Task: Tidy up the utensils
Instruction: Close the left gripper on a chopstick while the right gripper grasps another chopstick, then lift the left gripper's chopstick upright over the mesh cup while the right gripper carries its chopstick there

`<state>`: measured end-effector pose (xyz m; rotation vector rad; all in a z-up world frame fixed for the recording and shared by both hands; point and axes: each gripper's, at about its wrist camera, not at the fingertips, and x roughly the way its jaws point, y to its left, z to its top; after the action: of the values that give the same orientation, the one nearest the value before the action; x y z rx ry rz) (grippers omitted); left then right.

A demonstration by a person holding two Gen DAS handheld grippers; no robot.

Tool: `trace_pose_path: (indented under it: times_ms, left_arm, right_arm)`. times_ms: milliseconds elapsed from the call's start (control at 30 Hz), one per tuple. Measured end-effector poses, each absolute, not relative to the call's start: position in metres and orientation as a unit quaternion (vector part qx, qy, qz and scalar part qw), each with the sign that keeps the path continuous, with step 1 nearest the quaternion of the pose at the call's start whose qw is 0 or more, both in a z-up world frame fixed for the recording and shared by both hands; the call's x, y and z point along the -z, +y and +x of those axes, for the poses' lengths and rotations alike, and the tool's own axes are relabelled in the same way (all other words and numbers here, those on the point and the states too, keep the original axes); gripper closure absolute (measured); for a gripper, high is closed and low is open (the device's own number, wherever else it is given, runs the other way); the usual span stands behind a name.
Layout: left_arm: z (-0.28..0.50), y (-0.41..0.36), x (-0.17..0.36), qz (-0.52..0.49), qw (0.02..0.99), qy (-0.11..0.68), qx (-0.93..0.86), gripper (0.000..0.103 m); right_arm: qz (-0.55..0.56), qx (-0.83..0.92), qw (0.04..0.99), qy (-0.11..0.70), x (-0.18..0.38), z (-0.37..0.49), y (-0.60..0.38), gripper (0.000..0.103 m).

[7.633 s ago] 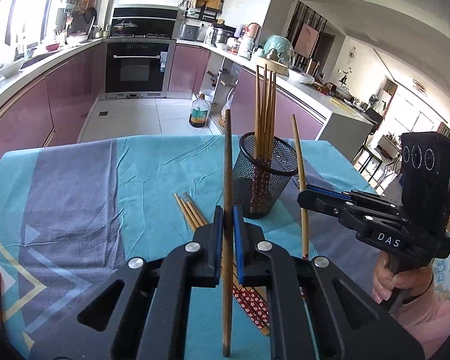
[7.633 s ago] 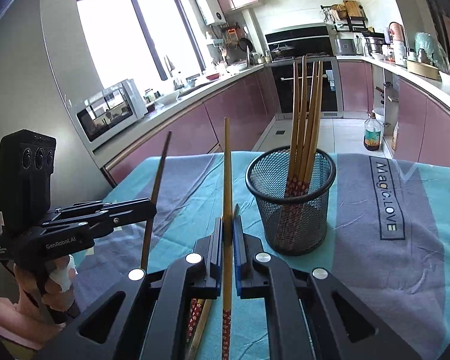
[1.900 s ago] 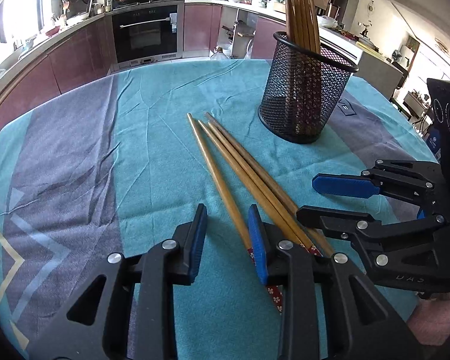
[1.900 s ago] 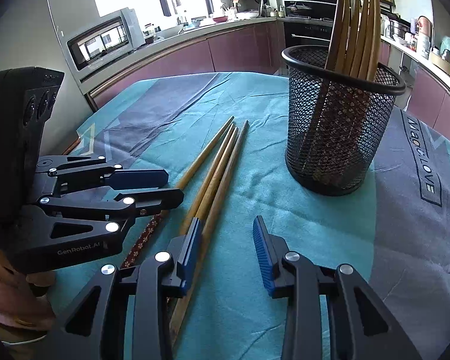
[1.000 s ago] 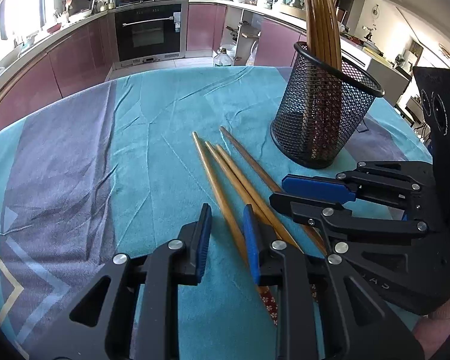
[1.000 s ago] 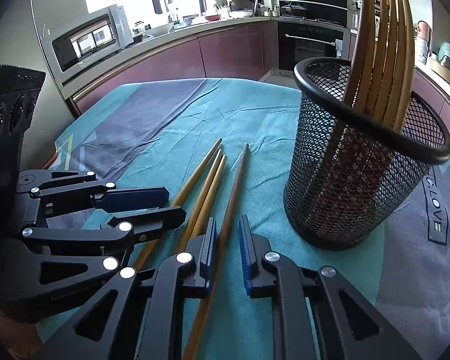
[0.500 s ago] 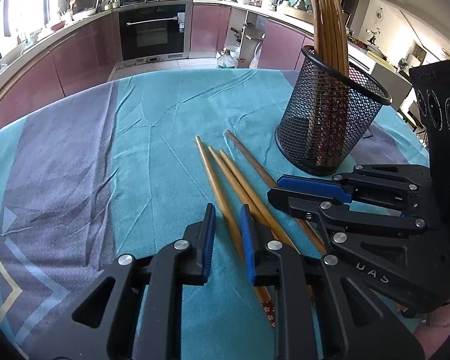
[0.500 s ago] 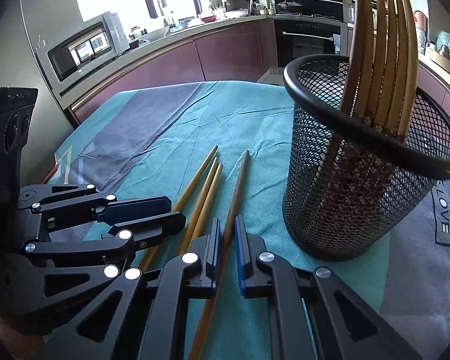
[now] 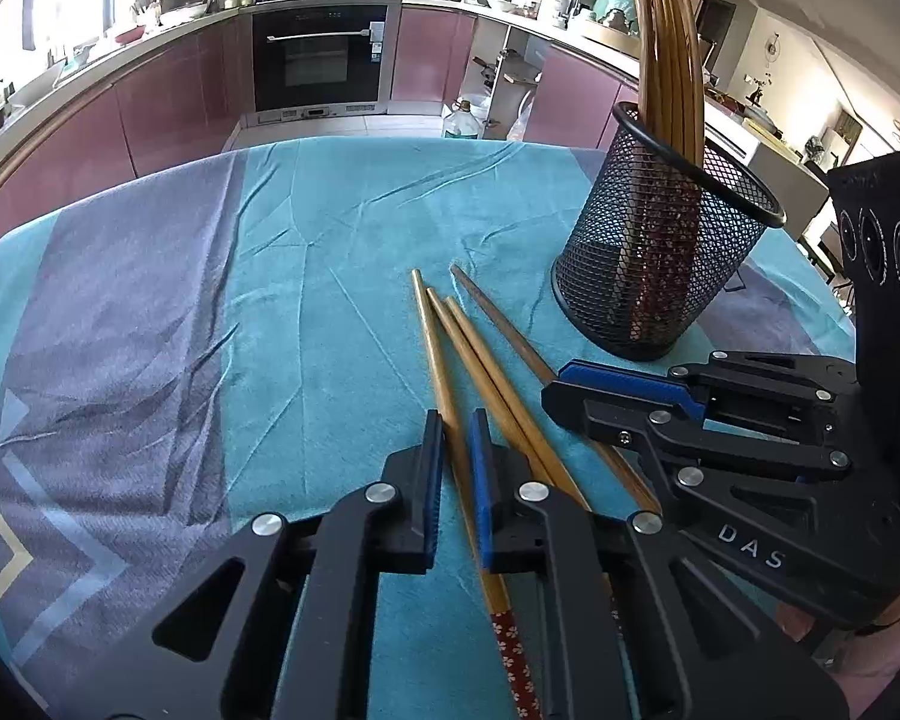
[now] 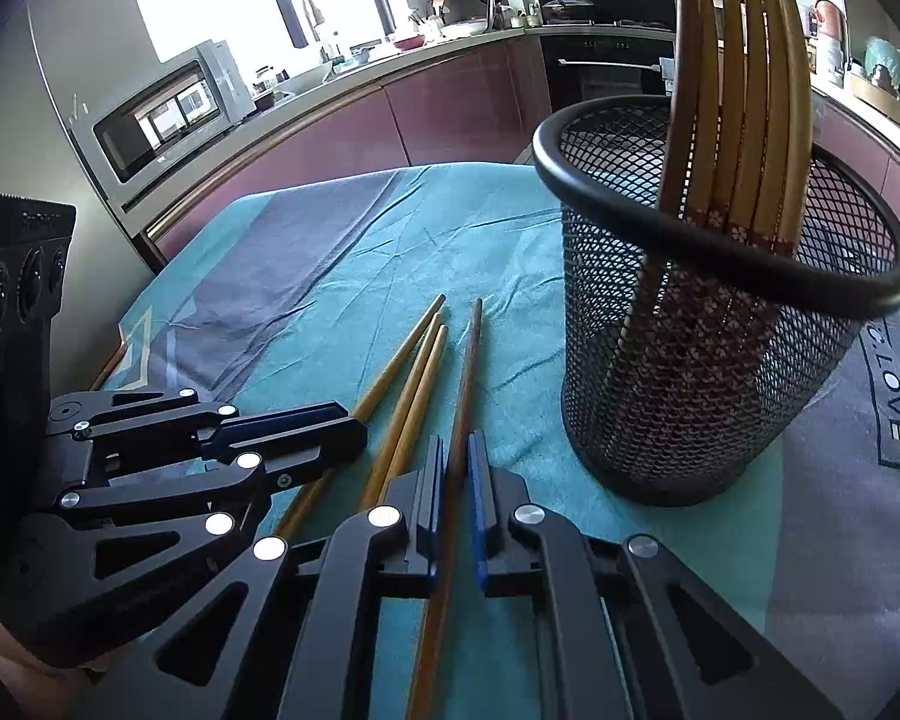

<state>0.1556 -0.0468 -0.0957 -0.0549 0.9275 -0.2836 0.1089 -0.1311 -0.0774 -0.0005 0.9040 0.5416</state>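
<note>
Several wooden chopsticks lie side by side on the teal tablecloth (image 9: 330, 324). My left gripper (image 9: 455, 423) is shut on the leftmost chopstick (image 9: 432, 336) low over the cloth. My right gripper (image 10: 456, 444) is shut on the darker rightmost chopstick (image 10: 471, 354). In the left wrist view the right gripper (image 9: 561, 387) sits just right of mine, over the dark chopstick (image 9: 492, 318). The black mesh holder (image 9: 660, 264) stands at the right with several chopsticks upright in it; it also shows in the right wrist view (image 10: 720, 360). Two light chopsticks (image 10: 414, 384) lie between the grippers.
The table sits in a kitchen with purple cabinets and a black oven (image 9: 321, 57) beyond the far edge. A microwave (image 10: 168, 120) is on the counter at the left. The cloth has grey bands (image 9: 120, 312) on the left side.
Both grippers went from open over the loose chopsticks to closed, each on one chopstick. They have also moved slightly forward, toward the holder.
</note>
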Motion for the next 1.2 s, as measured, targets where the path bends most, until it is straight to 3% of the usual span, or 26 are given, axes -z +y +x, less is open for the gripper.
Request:
trace_pose_path:
  times_ms: [1200]
  left_arm:
    - [0.119, -0.024, 0.047, -0.045, 0.900, 0.399, 0.167, 0.095]
  right_arm:
    - [0.056, -0.298, 0.870, 0.390, 0.044, 0.071, -0.162, 0.098]
